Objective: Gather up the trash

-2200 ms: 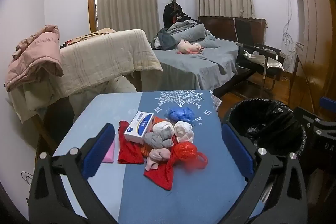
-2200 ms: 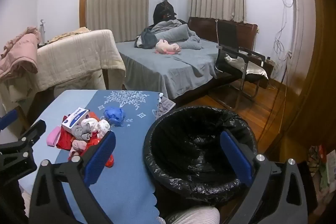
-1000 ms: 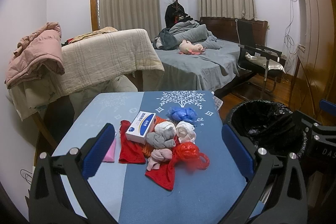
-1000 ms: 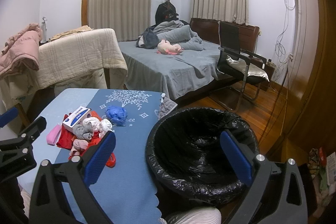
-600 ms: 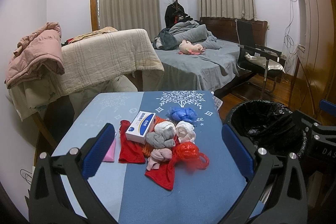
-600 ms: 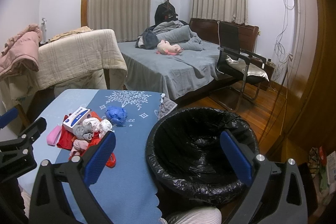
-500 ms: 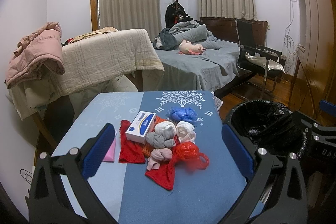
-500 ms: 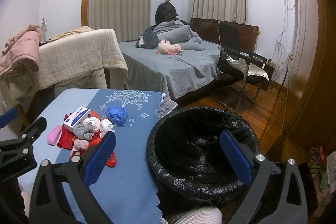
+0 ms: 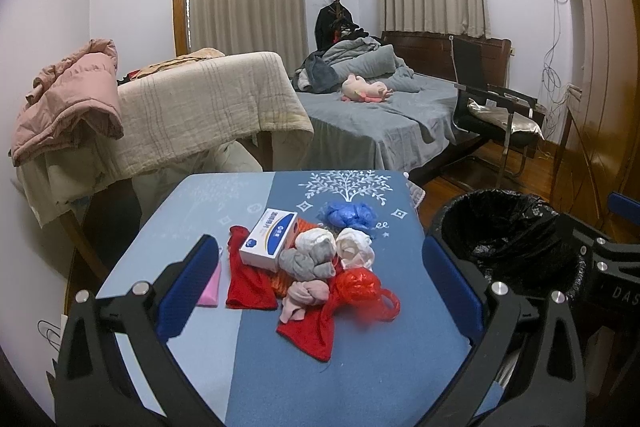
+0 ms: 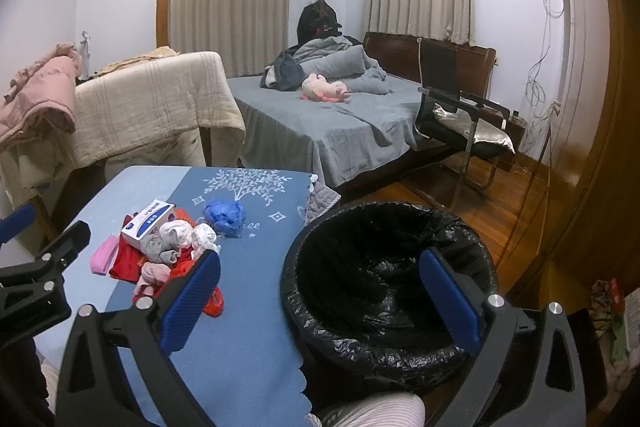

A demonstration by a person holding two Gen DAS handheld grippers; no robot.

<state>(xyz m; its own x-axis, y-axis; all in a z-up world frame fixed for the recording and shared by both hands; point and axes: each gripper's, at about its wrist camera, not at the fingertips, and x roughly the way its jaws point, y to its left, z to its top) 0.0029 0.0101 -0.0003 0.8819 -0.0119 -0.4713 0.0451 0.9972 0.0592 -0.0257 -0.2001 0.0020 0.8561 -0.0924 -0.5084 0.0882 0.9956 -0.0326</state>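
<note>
A pile of trash lies mid-table on the blue tablecloth (image 9: 360, 367): a white and blue box (image 9: 269, 237), a crumpled blue bag (image 9: 349, 214), a red plastic bag (image 9: 362, 289), red cloth (image 9: 250, 283), grey and white wads (image 9: 316, 253) and a pink item (image 9: 211, 287). A bin with a black liner (image 10: 390, 291) stands right of the table; it also shows in the left wrist view (image 9: 508, 239). My left gripper (image 9: 320, 287) is open and empty, held above the pile's near side. My right gripper (image 10: 320, 299) is open and empty over the bin's left rim.
Beyond the table are a couch under a beige blanket (image 9: 200, 107) with a pink jacket (image 9: 72, 99), a grey bed (image 9: 380, 123) with a pink plush toy (image 9: 366, 91), and a black chair (image 9: 496, 107). A wooden wall (image 10: 592, 107) is on the right.
Both grippers have barely shifted; nothing on the table has moved.
</note>
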